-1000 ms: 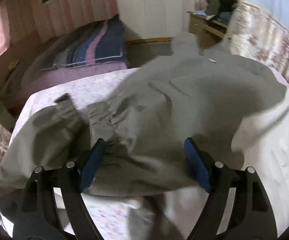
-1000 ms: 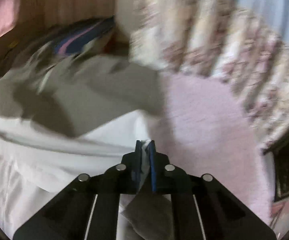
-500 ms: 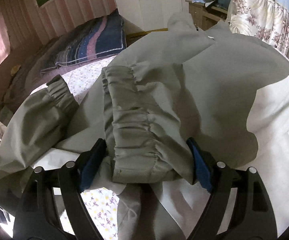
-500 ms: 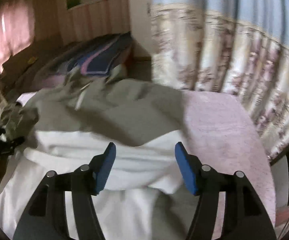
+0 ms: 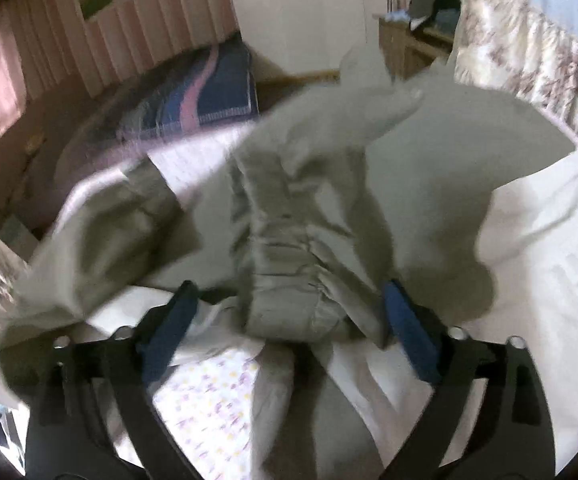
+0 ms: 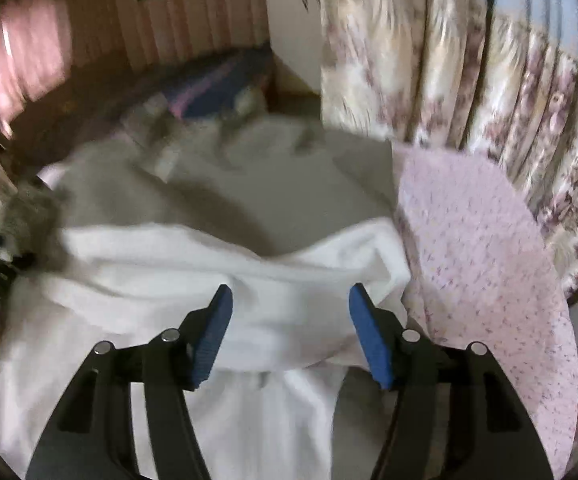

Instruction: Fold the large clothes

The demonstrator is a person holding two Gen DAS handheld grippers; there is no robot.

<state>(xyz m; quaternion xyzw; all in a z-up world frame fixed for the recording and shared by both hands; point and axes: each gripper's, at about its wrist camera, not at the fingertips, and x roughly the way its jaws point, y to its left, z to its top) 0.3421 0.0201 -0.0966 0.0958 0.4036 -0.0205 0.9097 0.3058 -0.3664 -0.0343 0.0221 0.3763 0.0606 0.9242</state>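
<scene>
Floral bedspread [image 6: 485, 248] under a half-folded grey jacket [image 5: 429, 184].
Your right gripper [image 6: 291, 330] has just released the white lining [image 6: 225, 264] and gapes; your left gripper [image 5: 289, 320] stays spread around the gathered hem [image 5: 293, 276], sleeve [image 5: 117, 224] beyond unfolded.

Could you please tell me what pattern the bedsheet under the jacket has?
The bedsheet is pale pink with small scattered floral specks, clearest in the right wrist view.

Walls: pink striped panelling [image 5: 137, 44]
Curtain: floral [image 6: 469, 80]
Wardrobe: white [image 5: 309, 20]
Bed: pink flowered sheet [image 6: 481, 248]
Blanket: blue and pink [image 5: 209, 96]
Cabinet: wooden [image 5: 409, 48]
</scene>
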